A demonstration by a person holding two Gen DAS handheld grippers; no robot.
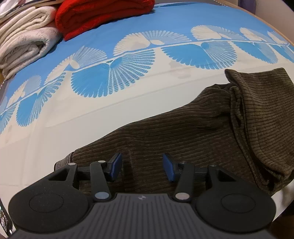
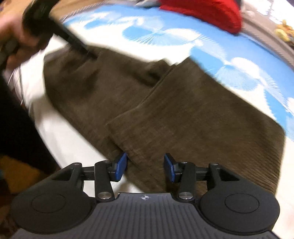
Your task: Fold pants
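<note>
Brown ribbed pants [image 1: 183, 132] lying partly folded on blue-and-white bedsheet [image 1: 110, 114], 1 leg doubled over at right. Left gripper [image 1: 142, 166] and right gripper [image 2: 145, 168] both spread wide over fabric, gripping nothing. Red [image 1: 102, 14] and cream [image 1: 27, 40] folded blankets far left.

left gripper [image 1: 142, 166]: matte black linkage arms, silver pivot screws, blue finger pads [image 1: 116, 166], ribbed grey housing, small round emblem. right gripper [image 2: 145, 167]: identical build. blurred bare-skinned hand [image 2: 12, 36].
</note>
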